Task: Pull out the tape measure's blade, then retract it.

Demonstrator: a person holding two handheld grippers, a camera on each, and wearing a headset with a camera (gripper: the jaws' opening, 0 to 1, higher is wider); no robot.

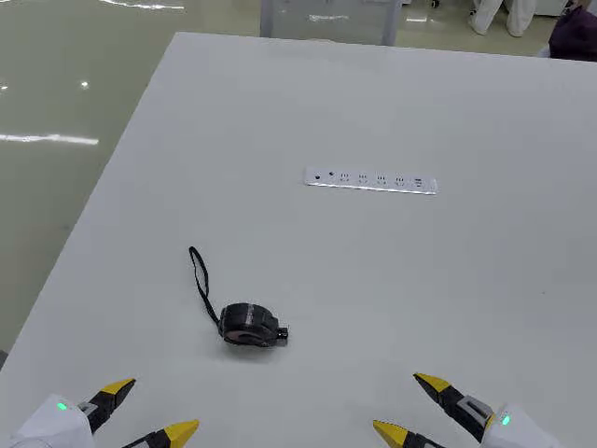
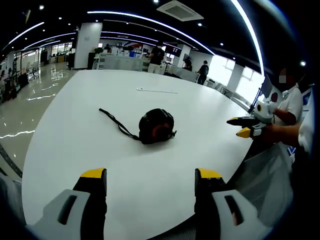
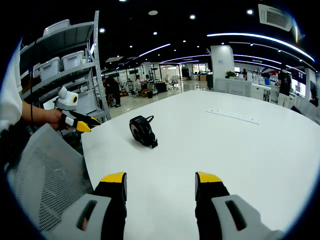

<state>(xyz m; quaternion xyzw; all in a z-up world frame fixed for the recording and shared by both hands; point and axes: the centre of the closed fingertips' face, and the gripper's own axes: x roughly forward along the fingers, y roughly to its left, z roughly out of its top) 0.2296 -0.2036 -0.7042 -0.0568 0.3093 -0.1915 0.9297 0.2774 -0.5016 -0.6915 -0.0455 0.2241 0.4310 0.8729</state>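
A black tape measure (image 1: 249,325) with a thin black wrist strap (image 1: 200,278) lies on the white table (image 1: 373,261), its blade fully inside. In the left gripper view the tape measure (image 2: 156,126) rests ahead of my left gripper (image 2: 150,179), which is open and holds nothing. In the right gripper view the tape measure (image 3: 142,130) lies ahead and to the left of my right gripper (image 3: 160,182), also open and holding nothing. Low in the head view, the left gripper (image 1: 149,409) and the right gripper (image 1: 412,403) hover near the table's front edge, either side of the tape measure.
A white power strip (image 1: 370,180) lies flat further back on the table. A grey mesh chair back (image 3: 45,175) stands by the near edge. Metal shelving (image 3: 70,60) with bins stands off to the side, and people stand far across the room.
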